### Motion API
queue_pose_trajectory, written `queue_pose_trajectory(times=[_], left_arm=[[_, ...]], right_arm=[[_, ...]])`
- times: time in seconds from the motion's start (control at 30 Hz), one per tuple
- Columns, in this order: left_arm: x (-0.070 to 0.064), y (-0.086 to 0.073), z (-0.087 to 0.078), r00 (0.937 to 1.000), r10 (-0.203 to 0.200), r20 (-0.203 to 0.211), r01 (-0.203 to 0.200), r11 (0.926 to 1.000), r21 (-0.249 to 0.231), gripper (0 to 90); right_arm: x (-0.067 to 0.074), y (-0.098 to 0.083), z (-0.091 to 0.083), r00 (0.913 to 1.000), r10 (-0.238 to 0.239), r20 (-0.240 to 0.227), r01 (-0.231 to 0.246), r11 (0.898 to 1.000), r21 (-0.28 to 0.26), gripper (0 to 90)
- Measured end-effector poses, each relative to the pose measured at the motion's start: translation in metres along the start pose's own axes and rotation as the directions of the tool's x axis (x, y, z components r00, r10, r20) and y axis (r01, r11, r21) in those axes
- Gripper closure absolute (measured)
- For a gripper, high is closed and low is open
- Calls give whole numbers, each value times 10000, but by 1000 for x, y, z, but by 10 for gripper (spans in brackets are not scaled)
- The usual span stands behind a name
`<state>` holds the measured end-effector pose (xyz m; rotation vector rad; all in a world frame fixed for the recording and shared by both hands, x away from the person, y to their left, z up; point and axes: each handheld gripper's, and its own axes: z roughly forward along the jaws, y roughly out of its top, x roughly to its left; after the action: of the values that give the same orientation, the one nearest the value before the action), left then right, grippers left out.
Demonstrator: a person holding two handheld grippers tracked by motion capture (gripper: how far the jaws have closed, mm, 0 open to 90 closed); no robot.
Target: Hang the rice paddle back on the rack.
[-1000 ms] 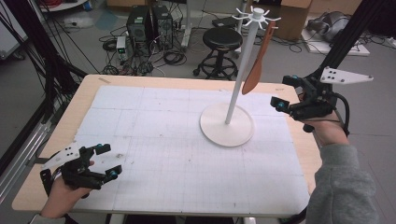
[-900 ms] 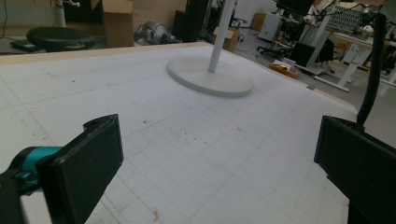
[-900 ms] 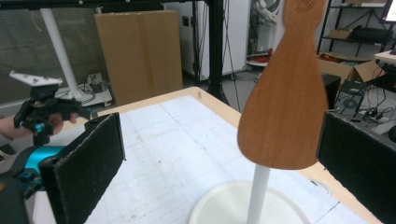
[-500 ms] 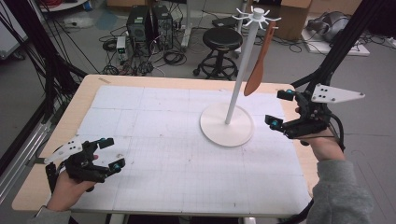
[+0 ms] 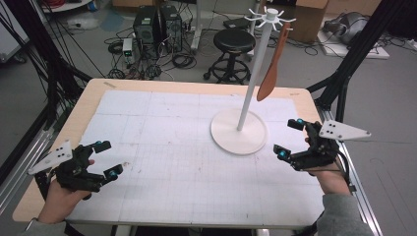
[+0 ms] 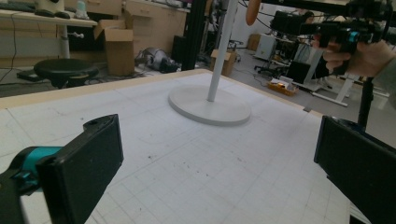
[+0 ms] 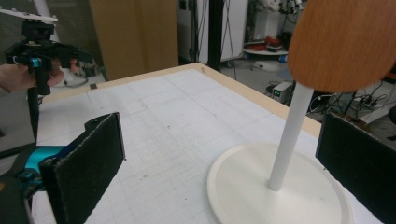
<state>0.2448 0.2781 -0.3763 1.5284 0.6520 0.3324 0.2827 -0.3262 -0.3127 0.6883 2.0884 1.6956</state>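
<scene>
Now | wooden spatula (image 5: 273,69) hangs from a hook atop the white stand (image 5: 239,132) on the desk (image 5: 162,147) | right gripper (image 5: 294,138) near the stand's base, fingers apart, empty | left gripper (image 5: 104,158) well apart, fingers apart | step: likely hanging done | next: none evident

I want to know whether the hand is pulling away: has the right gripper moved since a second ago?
Yes. The right gripper has dropped back toward the person's edge, from level with the stand's pole to beside the near rim of the white base, jaws open.
</scene>
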Motion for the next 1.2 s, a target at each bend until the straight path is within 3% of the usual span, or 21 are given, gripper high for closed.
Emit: queue_pose_trajectory(times=[0.37,0.53,0.6,1.0,1.07,1.1,1.13,1.2], left_arm=[[-6,2,-5,9997,261,22,-261,9996,-68,18],[-7,0,-2,9996,277,38,-277,9996,21,18],[-7,-1,-1,9996,271,33,-271,9996,68,17],[-10,-4,0,9984,561,64,-562,9982,187,17],[-11,-5,1,9982,599,73,-600,9981,172,18],[-12,-5,1,9981,611,119,-613,9980,121,18],[-14,-5,1,9979,629,178,-630,9980,52,18],[-18,-5,3,9966,802,194,-803,9968,47,18]], right_arm=[[12,-44,-19,9958,592,700,-567,9977,-370,0],[20,-59,-23,9968,356,715,-343,9992,-188,0],[21,-63,-24,9967,427,685,-428,9991,8,0],[27,-83,-29,9917,739,1051,-737,9973,-57,0],[28,-85,-29,9919,773,1004,-760,9970,-162,0],[29,-87,-33,9914,1105,708,-1052,9917,-741,0],[29,-87,-33,9914,1105,708,-1052,9917,-741,0],[33,-87,-40,9902,1223,668,-1121,9839,-1393,0]])
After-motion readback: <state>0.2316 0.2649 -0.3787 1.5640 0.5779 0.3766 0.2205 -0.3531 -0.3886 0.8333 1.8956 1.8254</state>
